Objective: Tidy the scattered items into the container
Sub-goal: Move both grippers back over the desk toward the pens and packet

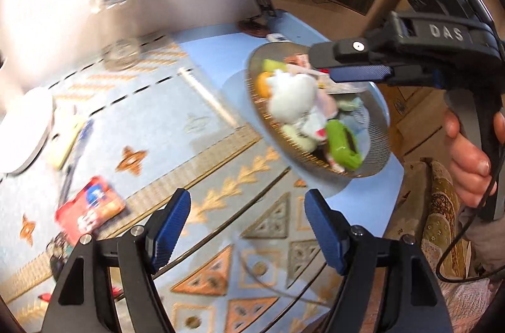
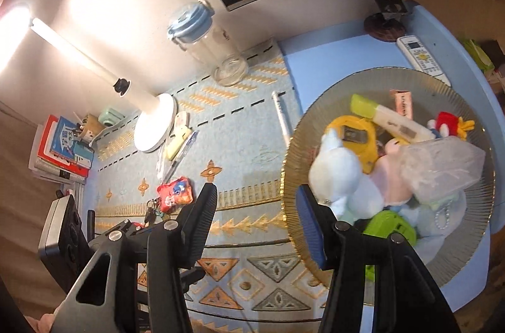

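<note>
Left wrist view: the left gripper [image 1: 247,225] hangs over the patterned worktop [image 1: 202,125], jaws apart and empty. The ribbed bowl [image 1: 377,150], heaped with small toys, sits at two o'clock, the right gripper [image 1: 353,61] above its far rim. A red snack packet [image 1: 90,208] lies at nine o'clock.

Right wrist view: the right gripper [image 2: 258,222] has jaws parted, nothing between them. The bowl [image 2: 473,207] fills three o'clock; the packet [image 2: 174,193], a white pen [image 2: 282,118] and pens [image 2: 176,156] by the lamp base [image 2: 154,123] lie on the worktop [image 2: 240,143].
</note>
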A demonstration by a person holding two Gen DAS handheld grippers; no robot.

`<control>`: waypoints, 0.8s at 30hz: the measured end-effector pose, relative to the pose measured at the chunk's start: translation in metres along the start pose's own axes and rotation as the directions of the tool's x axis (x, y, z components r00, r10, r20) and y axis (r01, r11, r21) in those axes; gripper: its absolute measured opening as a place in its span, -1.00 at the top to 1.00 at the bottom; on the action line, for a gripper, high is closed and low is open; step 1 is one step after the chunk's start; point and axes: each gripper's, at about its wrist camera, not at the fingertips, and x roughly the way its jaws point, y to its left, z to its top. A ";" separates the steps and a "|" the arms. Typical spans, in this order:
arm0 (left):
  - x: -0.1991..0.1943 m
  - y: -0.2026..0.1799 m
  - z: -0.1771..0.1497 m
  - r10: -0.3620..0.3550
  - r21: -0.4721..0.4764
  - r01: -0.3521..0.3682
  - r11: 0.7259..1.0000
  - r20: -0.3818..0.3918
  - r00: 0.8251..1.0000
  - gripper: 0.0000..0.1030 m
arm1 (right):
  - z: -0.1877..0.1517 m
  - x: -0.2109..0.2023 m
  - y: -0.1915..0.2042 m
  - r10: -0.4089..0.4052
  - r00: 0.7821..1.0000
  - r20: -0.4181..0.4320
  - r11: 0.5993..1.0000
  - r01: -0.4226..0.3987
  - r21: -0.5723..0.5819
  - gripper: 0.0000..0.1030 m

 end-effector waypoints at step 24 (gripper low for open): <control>-0.032 0.184 -0.009 0.077 -0.221 -0.069 0.973 0.029 0.997 -0.40 | -0.013 0.069 0.091 -0.017 0.999 -0.036 0.999 0.019 0.039 -0.04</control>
